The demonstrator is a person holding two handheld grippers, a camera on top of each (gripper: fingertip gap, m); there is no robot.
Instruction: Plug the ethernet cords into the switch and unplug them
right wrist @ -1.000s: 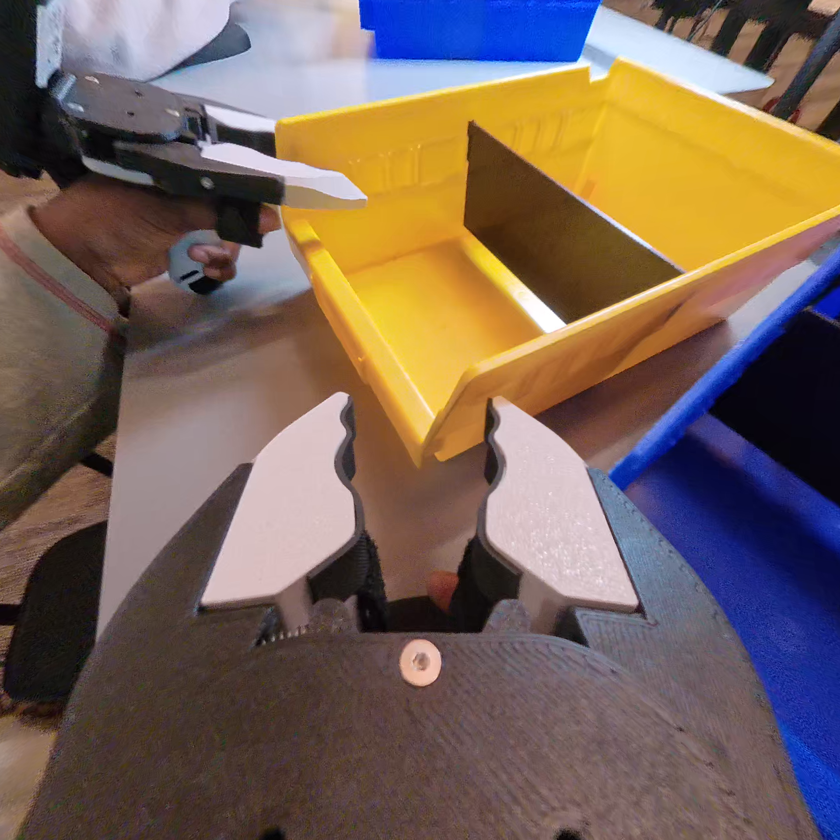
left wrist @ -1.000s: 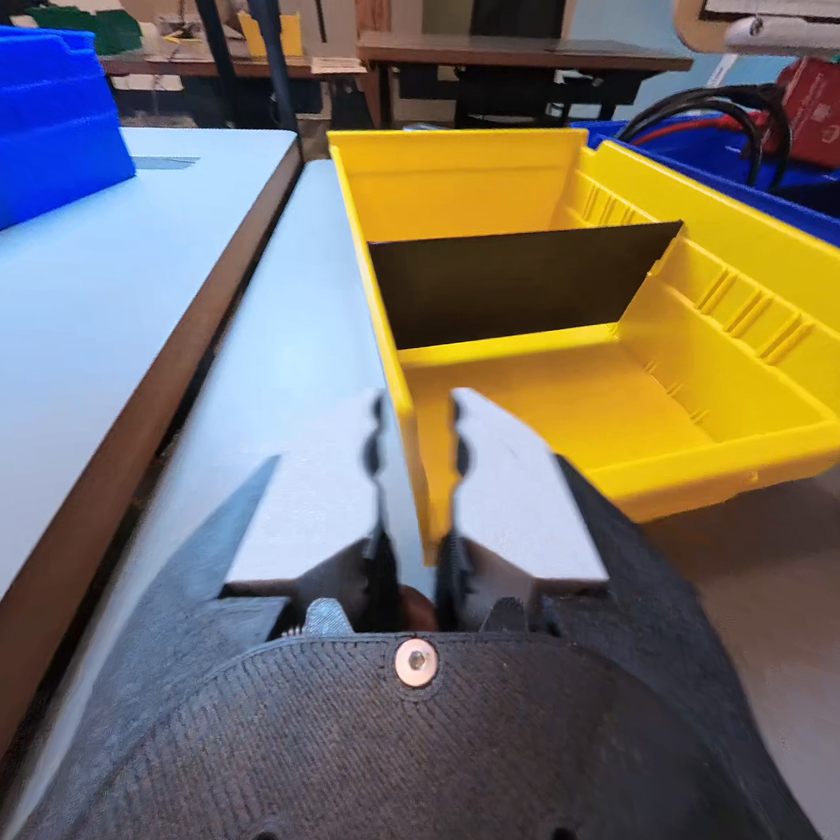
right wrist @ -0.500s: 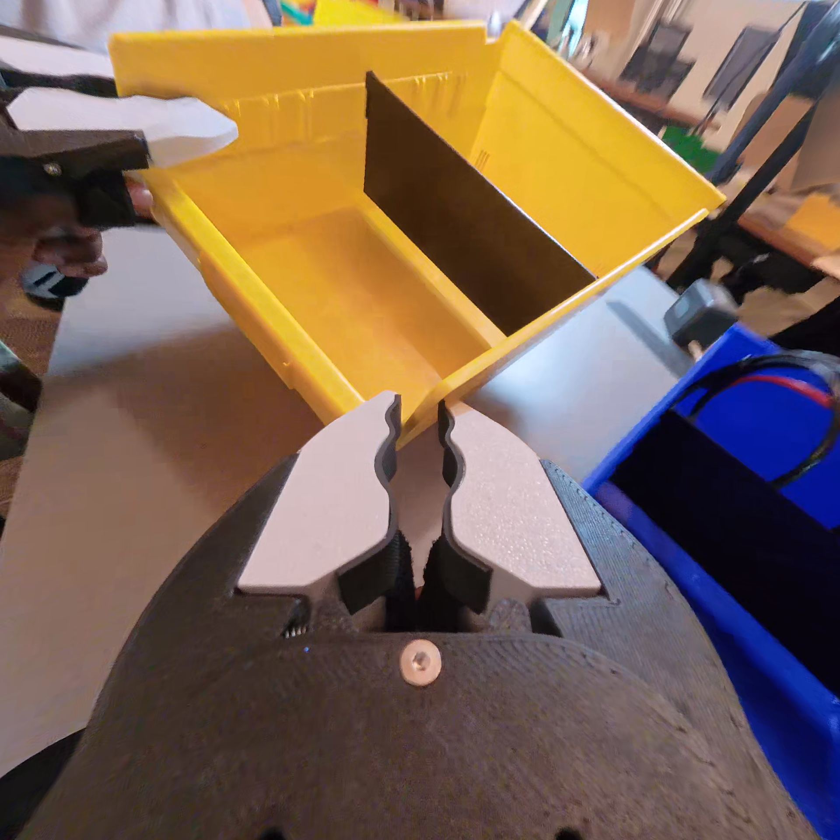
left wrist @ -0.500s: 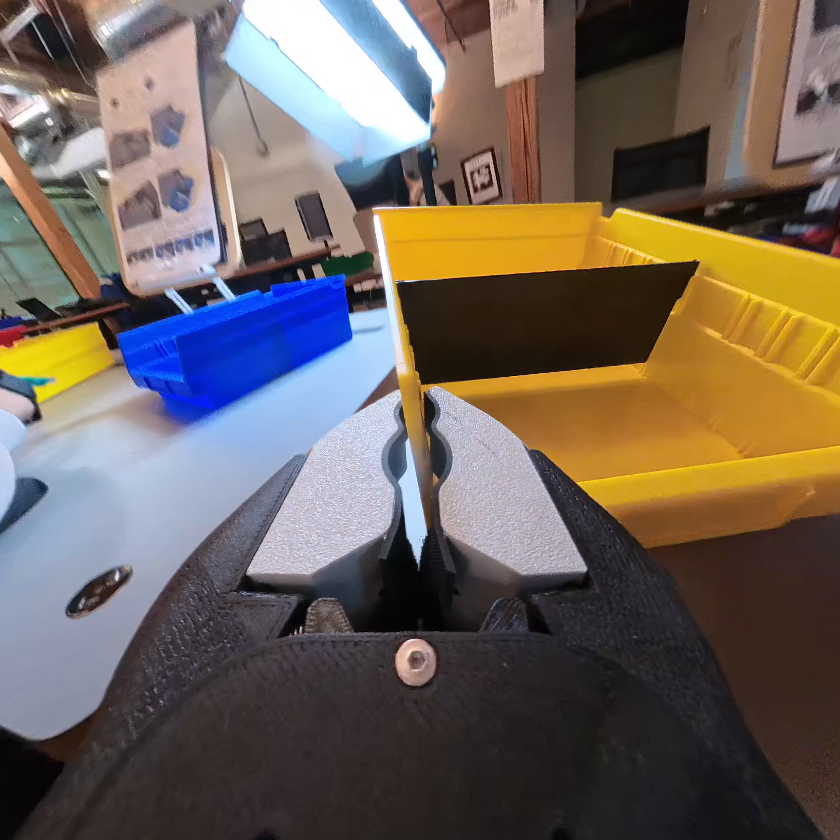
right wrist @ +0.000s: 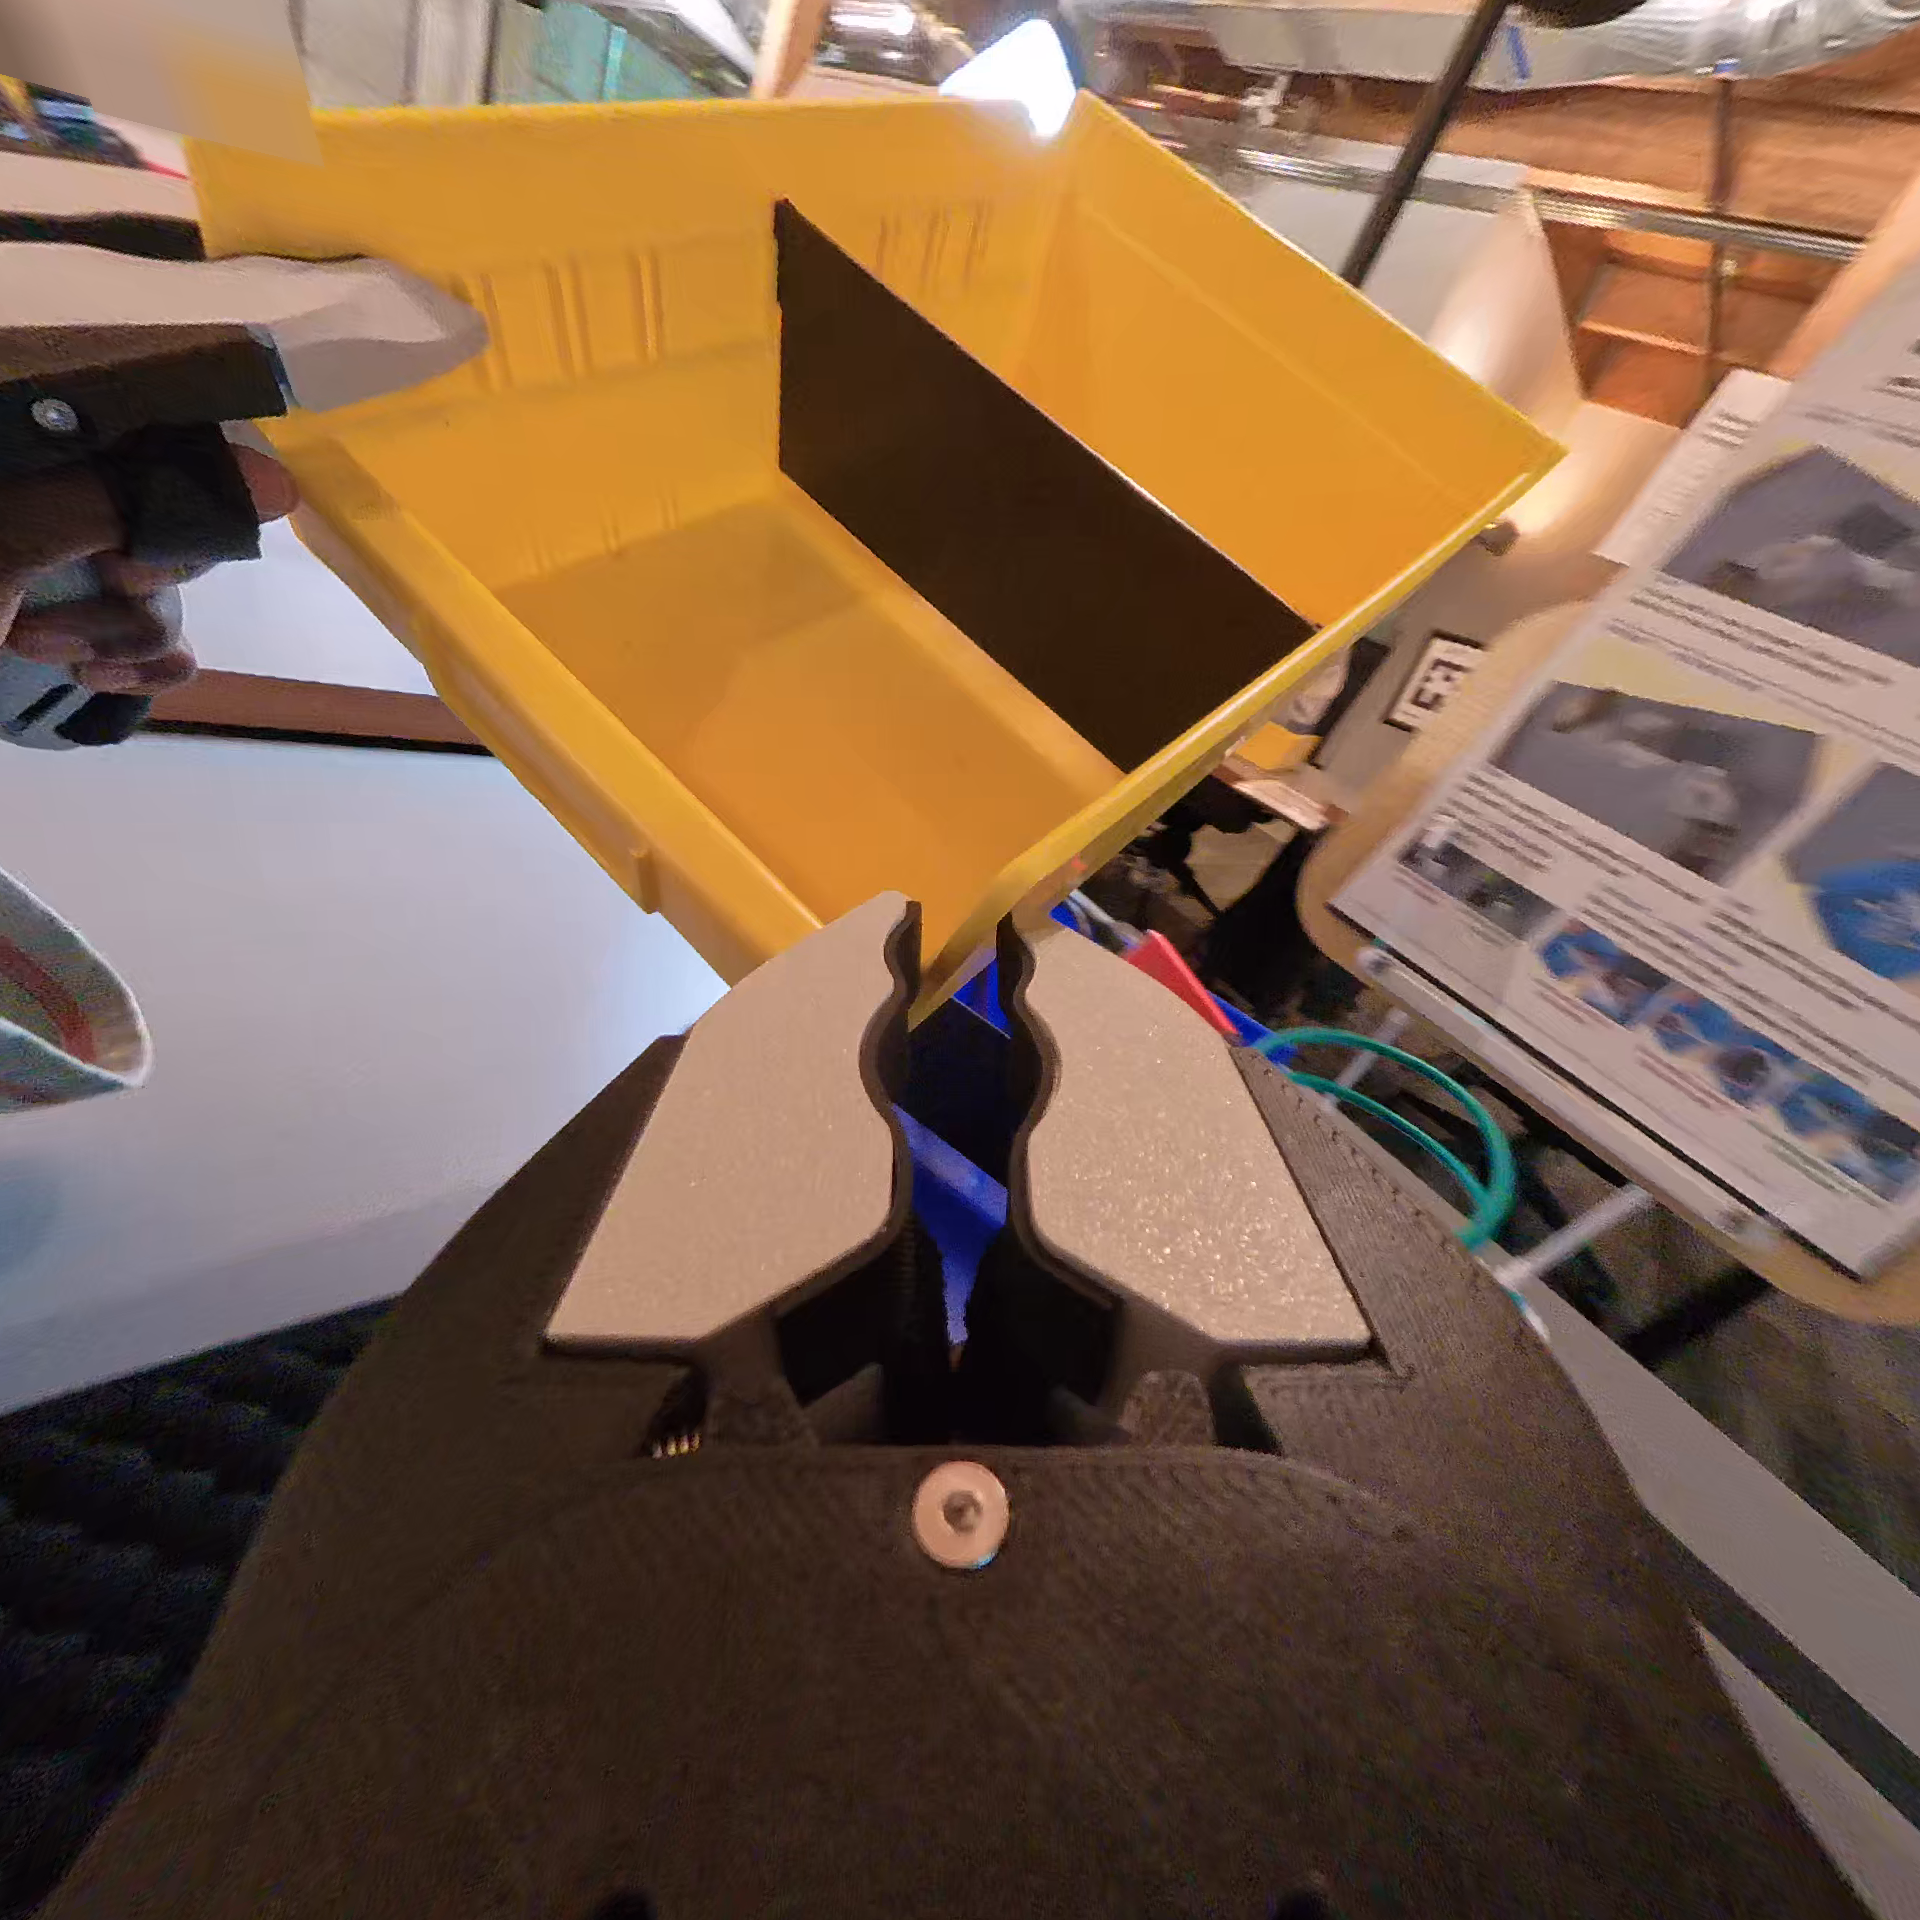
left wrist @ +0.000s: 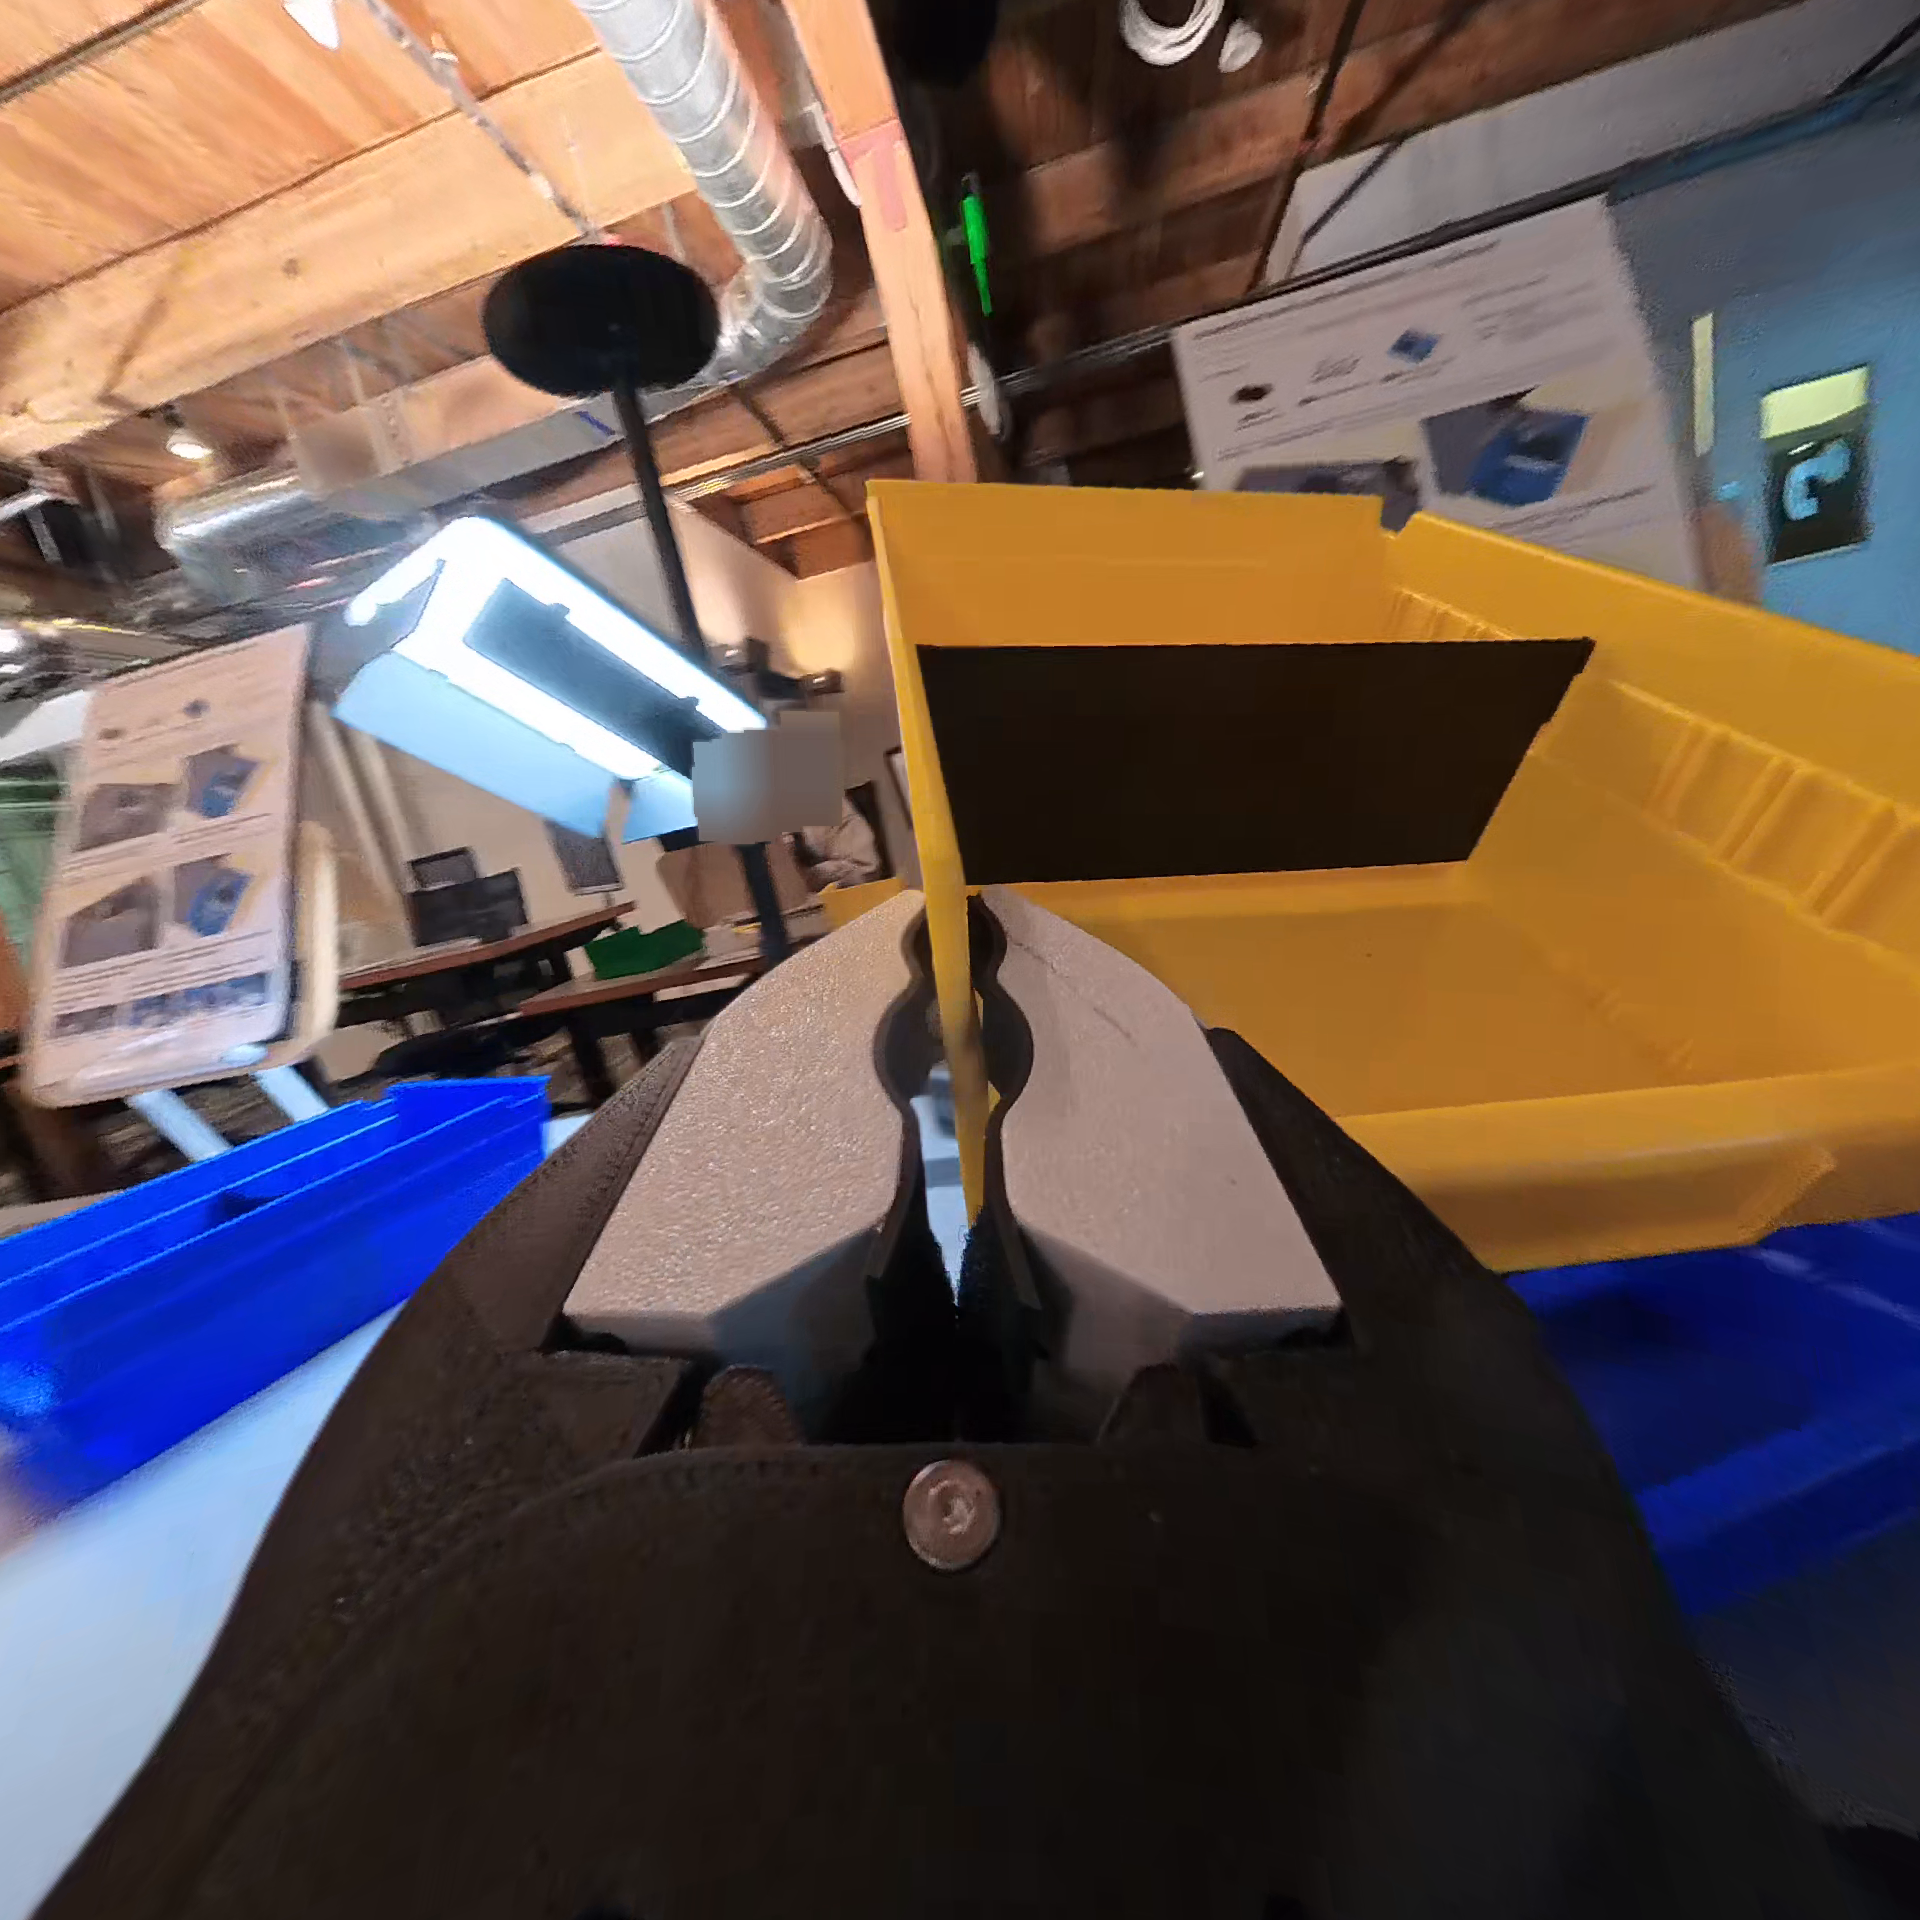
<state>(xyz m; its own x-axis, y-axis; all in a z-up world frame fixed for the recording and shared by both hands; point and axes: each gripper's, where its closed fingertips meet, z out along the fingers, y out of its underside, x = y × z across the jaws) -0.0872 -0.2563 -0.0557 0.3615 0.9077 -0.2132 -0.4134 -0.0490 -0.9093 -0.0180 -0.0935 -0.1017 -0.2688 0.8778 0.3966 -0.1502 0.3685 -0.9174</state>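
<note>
One green cord [right wrist: 1449,1132], two blue bins [left wrist: 239,1236]

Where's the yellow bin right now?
Lifted between both grippers: the left gripper clamps the yellow bin at one side wall, the right gripper grips its near corner.

Yellow bin [left wrist: 1455,997] now airborne between both grippers.

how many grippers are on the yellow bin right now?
2. The left hand-held gripper clamps one side wall of the yellow bin; the right hand-held gripper pinches the front corner of the opposite wall.
</note>
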